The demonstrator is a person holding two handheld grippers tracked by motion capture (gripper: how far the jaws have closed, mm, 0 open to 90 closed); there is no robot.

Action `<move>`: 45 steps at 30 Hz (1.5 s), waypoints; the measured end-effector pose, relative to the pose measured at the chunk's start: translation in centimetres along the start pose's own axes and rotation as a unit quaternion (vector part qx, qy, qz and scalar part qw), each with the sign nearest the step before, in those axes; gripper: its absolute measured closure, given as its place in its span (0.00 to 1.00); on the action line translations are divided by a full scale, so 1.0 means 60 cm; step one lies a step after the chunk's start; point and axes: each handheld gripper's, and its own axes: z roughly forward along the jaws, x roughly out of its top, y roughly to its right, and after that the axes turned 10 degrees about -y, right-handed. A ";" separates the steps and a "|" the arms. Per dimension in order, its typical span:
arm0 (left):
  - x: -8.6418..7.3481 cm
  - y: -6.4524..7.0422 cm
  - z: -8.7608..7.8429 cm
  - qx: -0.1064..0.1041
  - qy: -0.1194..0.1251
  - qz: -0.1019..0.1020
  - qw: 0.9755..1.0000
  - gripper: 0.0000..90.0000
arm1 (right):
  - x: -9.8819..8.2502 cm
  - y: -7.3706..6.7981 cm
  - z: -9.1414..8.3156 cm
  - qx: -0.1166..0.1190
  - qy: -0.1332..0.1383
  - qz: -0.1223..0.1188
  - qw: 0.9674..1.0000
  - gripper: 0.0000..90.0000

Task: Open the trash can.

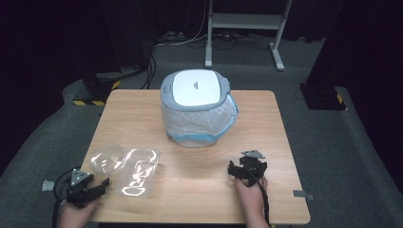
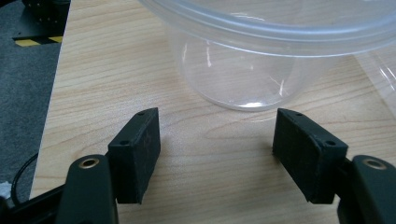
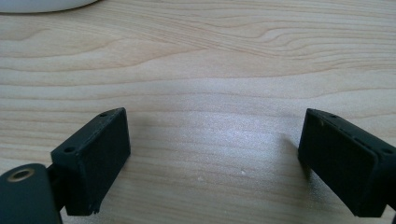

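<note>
At the near edge of the wooden counter (image 1: 199, 199), the left hand-held gripper (image 1: 97, 186) lies low at the left corner, its 2 jaws spread wide with nothing between them. In the left gripper view the black pads (image 2: 140, 151) stand well apart over bare wood, and the clear plastic bowl (image 2: 243, 70) sits just beyond them, untouched. The right hand-held gripper (image 1: 236, 169) rests near the right side of the counter, held from below by the person's right hand (image 1: 251, 195); its jaws are also wide open and empty, with only wood grain between the pads (image 3: 100, 154) in the right gripper view.

Just beyond the left hand-held gripper, the clear plastic bowl (image 1: 107, 158) lies on the counter's left part. Right beside it, on its right and seemingly touching, lies a clear plastic tray (image 1: 139, 172), longer and rounded at the corners. Both are well apart from the right hand-held gripper.

Farther back, at the counter's middle, stands a bin with a grey-and-white lid (image 1: 195, 89) and a white liner bag (image 1: 199, 121) with a blue band hanging around it. Behind the counter, on the grey carpet, stands a white metal frame (image 1: 244, 21) among cables.
</note>
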 end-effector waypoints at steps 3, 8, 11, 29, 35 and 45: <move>-0.001 0.001 -0.001 0.001 0.000 0.000 1.000 0.36 | 0.000 0.000 0.000 0.000 0.000 0.000 1.000 0.10; -0.002 0.001 -0.001 0.000 0.001 -0.001 1.000 0.36 | -0.001 0.000 -0.001 0.003 0.001 -0.004 1.000 0.11; -0.002 0.001 -0.001 -0.001 0.001 0.000 1.000 0.36 | -0.002 0.000 -0.002 0.005 0.001 -0.006 1.000 0.11; -0.027 0.001 -0.042 -0.027 0.019 0.016 0.999 0.67 | -0.014 0.000 -0.018 0.035 0.015 -0.037 0.999 0.46; -0.023 0.007 -0.078 -0.046 0.045 0.012 0.998 0.73 | -0.015 0.001 -0.022 0.042 0.021 -0.041 0.998 0.53; 0.036 0.049 -0.123 -0.063 0.086 0.043 0.993 0.79 | -0.018 -0.002 -0.028 0.043 0.031 -0.043 0.998 0.56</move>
